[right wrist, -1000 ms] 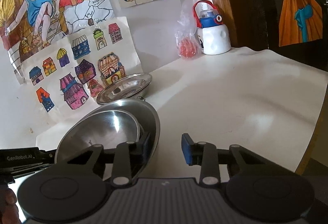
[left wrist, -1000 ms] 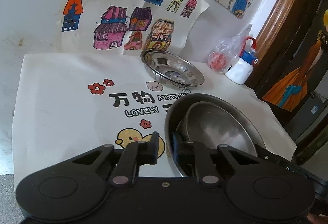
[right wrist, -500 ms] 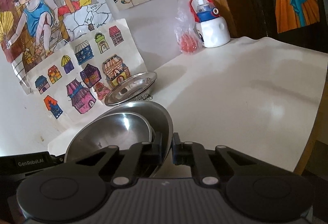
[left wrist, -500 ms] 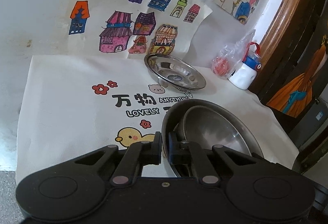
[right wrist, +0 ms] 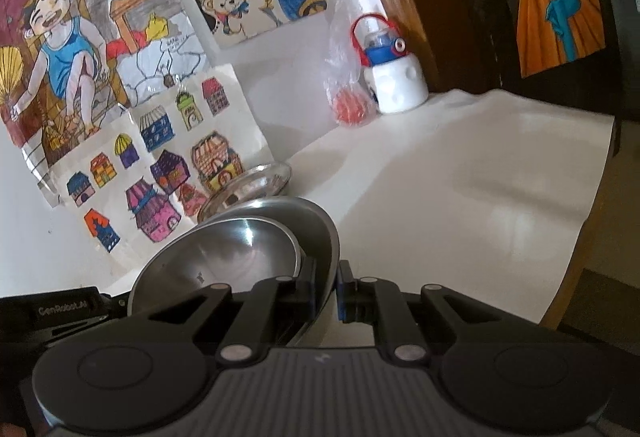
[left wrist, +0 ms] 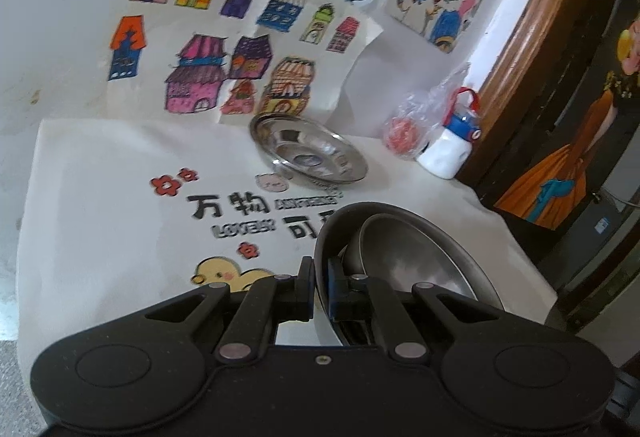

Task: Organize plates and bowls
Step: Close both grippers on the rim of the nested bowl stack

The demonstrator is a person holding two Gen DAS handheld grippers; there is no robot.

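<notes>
A large steel bowl [left wrist: 460, 241] with a smaller steel bowl [left wrist: 404, 257] nested inside is held between both grippers, above the printed cloth. My left gripper [left wrist: 319, 281] is shut on the large bowl's left rim. My right gripper [right wrist: 325, 289] is shut on its right rim [right wrist: 326, 237]; the smaller bowl [right wrist: 232, 257] shows inside. A shallow steel plate [left wrist: 308, 149] rests on the cloth near the wall, beyond the bowls; it also shows in the right wrist view [right wrist: 256, 185].
A white cloth [left wrist: 100, 197] with printed characters and a duck covers the table. A white bottle with a blue and red lid [left wrist: 452, 149] and a plastic bag with something red [left wrist: 402, 129] stand at the back right. Drawings [left wrist: 224, 49] hang on the wall. Table edge [right wrist: 592, 205] on the right.
Both grippers have closed on the large bowl's rim, the right one from wide open. The bowls have risen off the cloth and moved slightly.
</notes>
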